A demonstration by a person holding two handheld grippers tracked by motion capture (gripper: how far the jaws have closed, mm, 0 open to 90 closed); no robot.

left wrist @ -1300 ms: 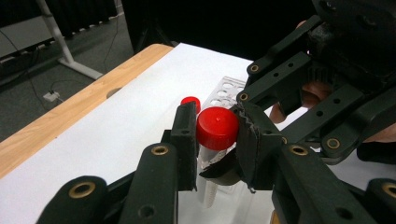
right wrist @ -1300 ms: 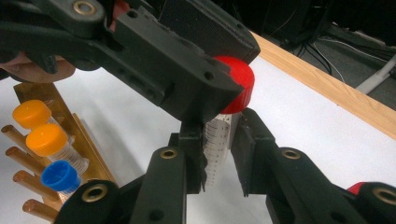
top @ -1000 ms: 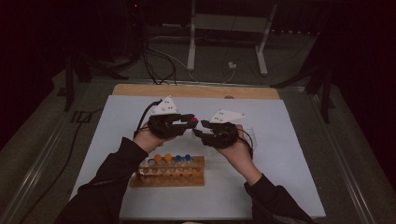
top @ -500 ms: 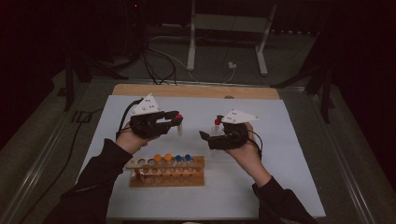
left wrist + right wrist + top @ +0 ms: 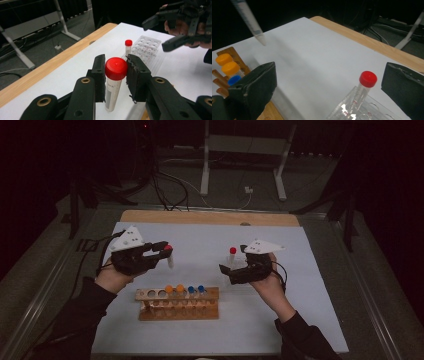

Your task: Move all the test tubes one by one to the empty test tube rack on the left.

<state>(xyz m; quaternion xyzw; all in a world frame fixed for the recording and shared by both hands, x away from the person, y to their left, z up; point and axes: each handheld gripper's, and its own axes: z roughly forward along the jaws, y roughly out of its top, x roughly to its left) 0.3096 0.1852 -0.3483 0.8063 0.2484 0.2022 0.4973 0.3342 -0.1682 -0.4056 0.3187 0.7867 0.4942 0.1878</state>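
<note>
My left gripper (image 5: 162, 251) is shut on a red-capped tube (image 5: 169, 256), held off the table above the left end of the wooden rack (image 5: 150, 312). In the left gripper view the pads (image 5: 136, 77) press on the tube's cap (image 5: 116, 68). My right gripper (image 5: 225, 270) is open; its jaws have just been opening. A second red-capped tube (image 5: 366, 81) stands in a clear plastic rack (image 5: 362, 110) between the wide pads (image 5: 259, 85), untouched. The held tube's tip (image 5: 249, 21) hangs at that view's top left.
The wooden rack holds orange-capped tubes (image 5: 175, 289) and blue-capped tubes (image 5: 196, 290), with free holes at its left end. A white mat (image 5: 210, 240) covers the table, with a wooden strip (image 5: 200, 216) at the far edge. Metal stand legs and cables lie beyond it.
The two grippers were together at the centre and have drawn apart. The left one carried its tube leftward and slightly up. The right jaws opened, leaving a tube in the clear rack.
</note>
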